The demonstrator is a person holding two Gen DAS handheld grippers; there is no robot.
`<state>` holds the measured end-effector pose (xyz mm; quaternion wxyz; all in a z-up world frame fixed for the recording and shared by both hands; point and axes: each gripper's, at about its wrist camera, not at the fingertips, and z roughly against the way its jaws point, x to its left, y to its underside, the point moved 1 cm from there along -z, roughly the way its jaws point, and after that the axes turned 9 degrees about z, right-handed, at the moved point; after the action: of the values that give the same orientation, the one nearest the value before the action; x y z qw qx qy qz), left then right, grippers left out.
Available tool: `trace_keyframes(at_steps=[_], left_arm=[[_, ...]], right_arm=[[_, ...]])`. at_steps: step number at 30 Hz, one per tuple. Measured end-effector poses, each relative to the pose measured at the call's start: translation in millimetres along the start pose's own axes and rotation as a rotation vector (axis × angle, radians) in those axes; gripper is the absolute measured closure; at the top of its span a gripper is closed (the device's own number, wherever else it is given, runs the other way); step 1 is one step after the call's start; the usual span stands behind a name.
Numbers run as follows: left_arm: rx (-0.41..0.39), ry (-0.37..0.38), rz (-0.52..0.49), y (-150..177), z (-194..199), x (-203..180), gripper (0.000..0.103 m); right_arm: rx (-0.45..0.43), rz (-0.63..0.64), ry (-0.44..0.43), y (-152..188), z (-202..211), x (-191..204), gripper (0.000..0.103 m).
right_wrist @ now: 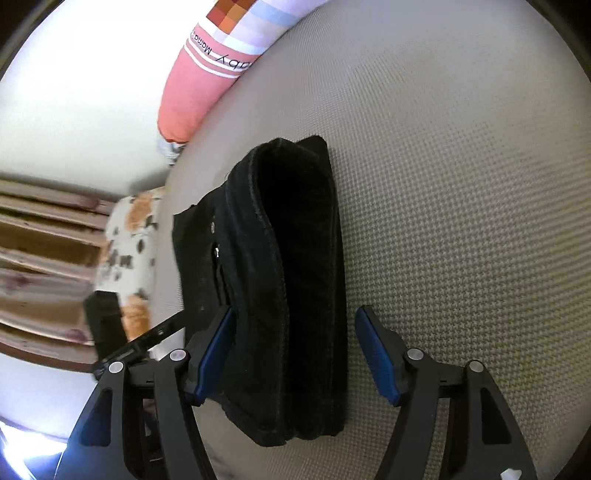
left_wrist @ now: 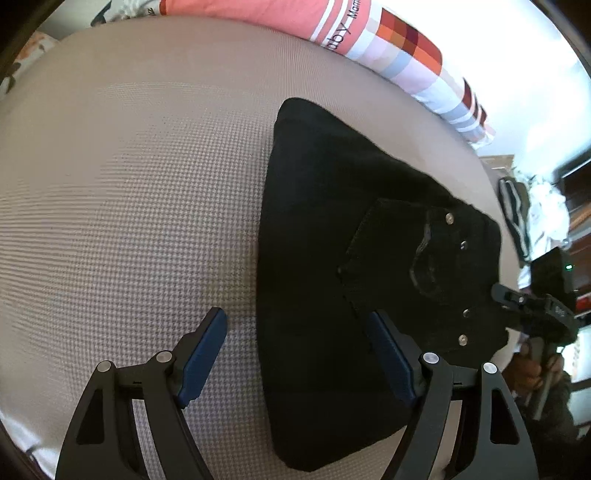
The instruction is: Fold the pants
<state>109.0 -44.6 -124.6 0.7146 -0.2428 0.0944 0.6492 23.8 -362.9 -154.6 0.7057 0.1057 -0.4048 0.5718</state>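
Both tools stand wide with nothing gripped: the left tool (left_wrist: 295, 354) hangs above the near edge of the pants, one blue pad over the mattress and one over the cloth, while the right tool (right_wrist: 293, 354) straddles the thick rolled end of the bundle without pressing it. Under them the bed (left_wrist: 129, 192), covered in a pale waffle-textured sheet, carries everything. Along its far side lies a long pink and checked pillow (left_wrist: 280, 18). On the sheet the black pants (left_wrist: 332, 258) lie as a compact stack of layers, rivets showing. Judging by that shape, the folding looks nearly or fully done; perhaps a last squaring remains.
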Motion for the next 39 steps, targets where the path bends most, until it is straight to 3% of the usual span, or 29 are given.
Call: trace_keyframes(at_steps=[7,13,19,27,30,32,35,36,39], left_arm=[[0.073,0.152,0.03,-12.2,-4.2,4.9,0.024],[0.116,0.234,0.03,-23.2,-9.5,2.0,0.024],[0.136,0.29,0.021,-24.6,-8.2,6.5,0.024],[0.164,0.456,0.1,-27.0,-4.6,29.0,0.024],[0.163,0.493,0.101,-30.5,-5.8,29.2,0.024],[0.147,0.487,0.087,-30.9,-6.8,26.0,0.03],[0.11,0.432,0.069,-31.3,-8.8,22.6,0.052],[0.101,0.406,0.073,-31.1,-10.3,23.5,0.064],[0.095,0.387,0.095,-29.1,-12.5,26.7,0.071]], right_arm=[[0.013,-0.025,-0.099,-1.6,0.6,-15.0,0.04],[0.033,-0.006,-0.106,-8.0,-5.2,-14.8,0.048],[0.05,0.013,-0.127,-10.3,-5.5,-16.7,0.05],[0.061,0.034,-0.152,-15.7,-14.5,-13.1,0.053],[0.053,0.026,-0.152,-18.6,-18.4,-13.1,0.058],[0.04,0.014,-0.154,-21.2,-21.5,-13.4,0.061],[0.021,0.003,-0.144,-20.1,-21.7,-11.7,0.063],[0.012,0.002,-0.138,-18.6,-20.7,-11.7,0.063],[-0.001,-0.008,-0.123,-15.3,-19.3,-9.6,0.065]])
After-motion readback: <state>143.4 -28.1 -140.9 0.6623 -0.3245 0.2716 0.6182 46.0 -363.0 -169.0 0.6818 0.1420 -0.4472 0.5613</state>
